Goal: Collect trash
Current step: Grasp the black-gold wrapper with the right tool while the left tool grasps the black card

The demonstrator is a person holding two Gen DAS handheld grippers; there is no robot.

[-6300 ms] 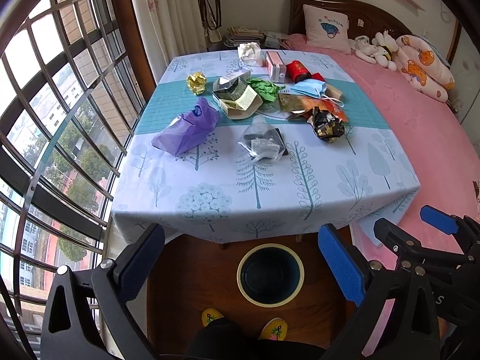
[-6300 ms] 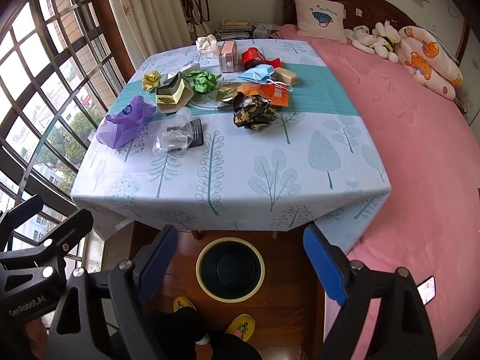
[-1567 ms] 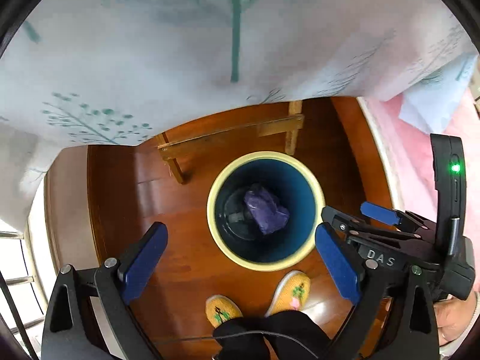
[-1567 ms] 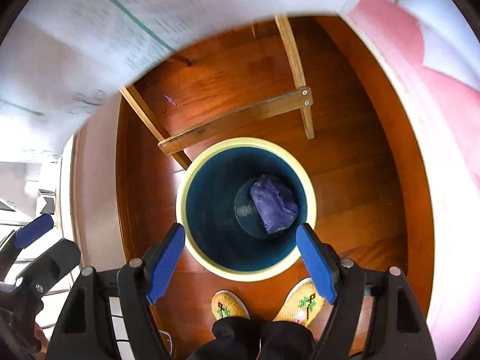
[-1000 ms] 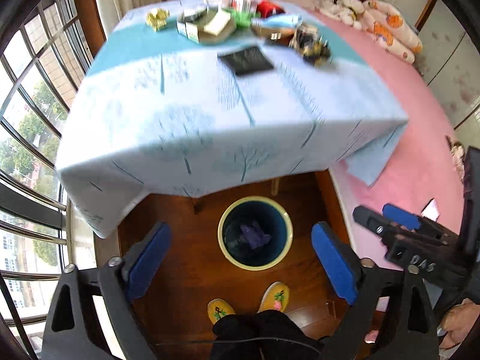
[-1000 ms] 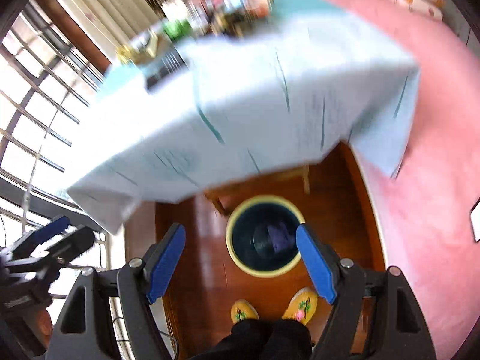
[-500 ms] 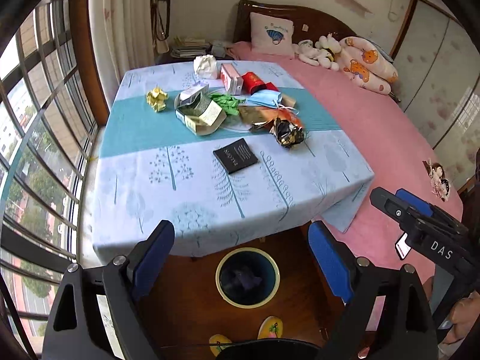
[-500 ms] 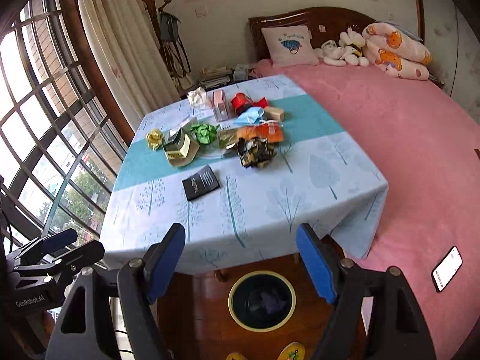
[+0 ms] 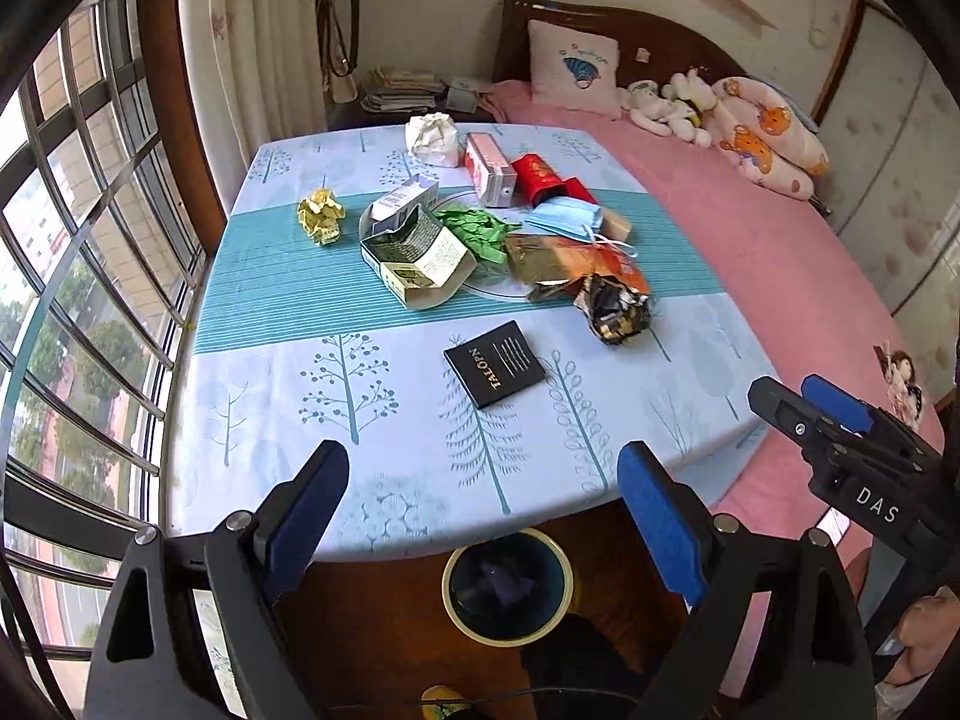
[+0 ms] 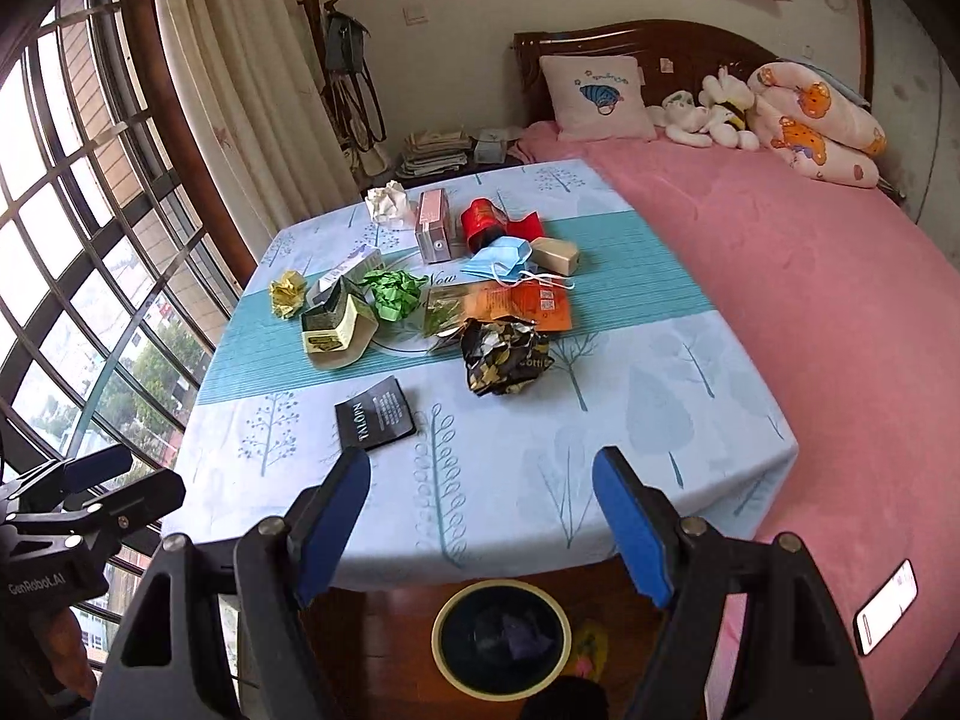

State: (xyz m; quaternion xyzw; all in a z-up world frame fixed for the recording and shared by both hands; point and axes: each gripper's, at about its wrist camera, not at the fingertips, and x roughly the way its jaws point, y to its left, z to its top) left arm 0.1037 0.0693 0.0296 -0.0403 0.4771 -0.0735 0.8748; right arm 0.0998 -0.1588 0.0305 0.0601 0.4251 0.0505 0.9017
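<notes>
Left wrist view: left gripper and right gripper both wide, empty, above bin. Between pickups; next, reach for black packet on table.

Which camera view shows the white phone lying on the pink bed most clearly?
The right wrist view is best: the phone lies fully visible on the pink bed, at the lower right. In the left wrist view only a small sliver of it shows, the rest hidden behind the right gripper.
</notes>
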